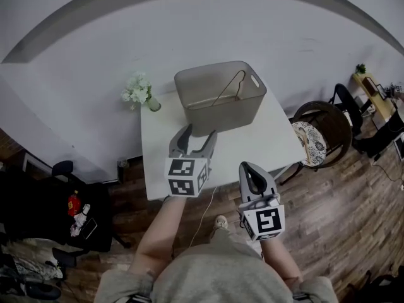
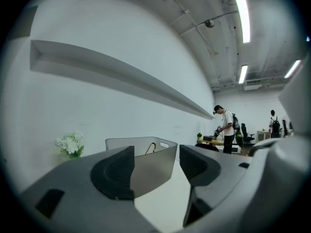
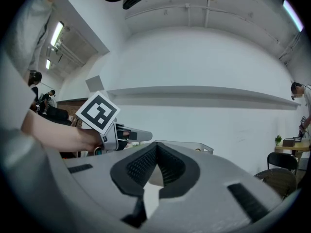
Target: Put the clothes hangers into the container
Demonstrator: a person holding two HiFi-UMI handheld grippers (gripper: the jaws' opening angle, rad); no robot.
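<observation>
A grey plastic container (image 1: 221,98) stands at the back of the white table (image 1: 252,144). A wire clothes hanger (image 1: 231,87) leans inside it, and its hook (image 2: 151,147) shows over the rim in the left gripper view. My left gripper (image 1: 199,135) is open with nothing between its jaws, held just in front of the container (image 2: 146,166). My right gripper (image 1: 254,170) is shut and empty, hanging at the table's front edge. In the right gripper view the left gripper (image 3: 138,136) shows ahead on the left.
A small vase of white flowers (image 1: 140,92) stands at the table's back left corner. A round chair (image 1: 320,134) is to the right of the table. A person (image 2: 227,128) stands at a desk far off on the right.
</observation>
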